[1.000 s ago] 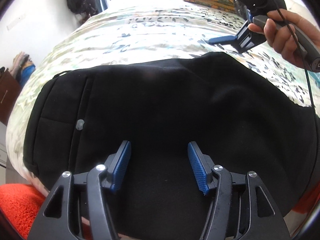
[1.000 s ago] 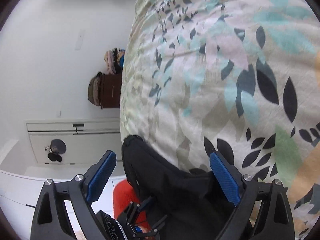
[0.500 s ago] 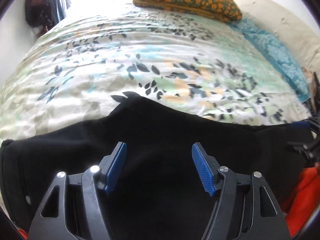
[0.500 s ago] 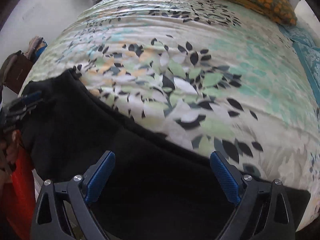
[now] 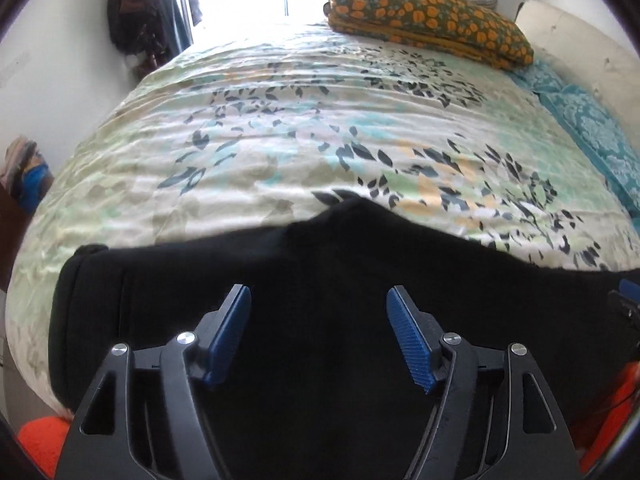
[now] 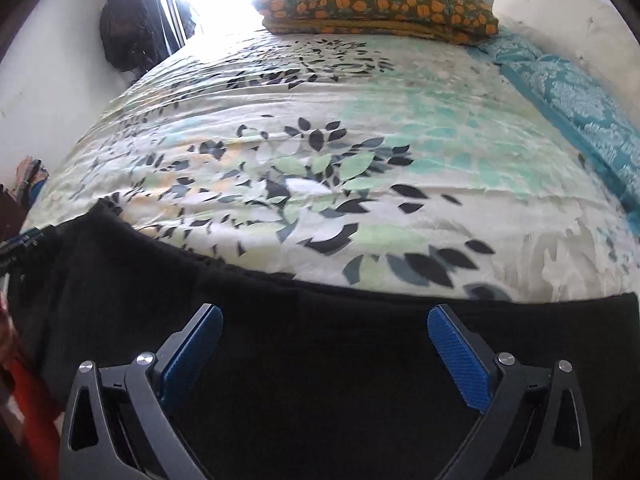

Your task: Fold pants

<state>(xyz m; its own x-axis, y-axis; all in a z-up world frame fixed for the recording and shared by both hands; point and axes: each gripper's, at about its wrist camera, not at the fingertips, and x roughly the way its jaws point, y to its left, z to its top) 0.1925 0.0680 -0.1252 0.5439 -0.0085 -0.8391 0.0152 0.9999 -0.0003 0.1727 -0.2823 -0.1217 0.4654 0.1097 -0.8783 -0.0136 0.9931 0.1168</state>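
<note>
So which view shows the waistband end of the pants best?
The left wrist view: the pants' waistband end lies fully visible at the left. The right wrist view shows that end only at its left edge, mostly the long top edge.

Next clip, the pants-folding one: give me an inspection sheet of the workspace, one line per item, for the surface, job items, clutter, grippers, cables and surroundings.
Surface: bed with a leaf-print bedspread, lightly rippled.
Job's things: black pants lie spread along the near edge of the bed; fold state unclear.
Clutter: orange-patterned folded blanket at the far end; teal cloth along the right side.
Grippers: left hand-held gripper open over the pants, jaws have just been opening, nothing between them; right hand-held gripper wide open over the pants, jaws have just been opening, nothing between them.
Cables: nothing seen.
Surroundings: bright window behind the bed; dark bag hanging on the left wall; something orange below the near bed edge.
</note>
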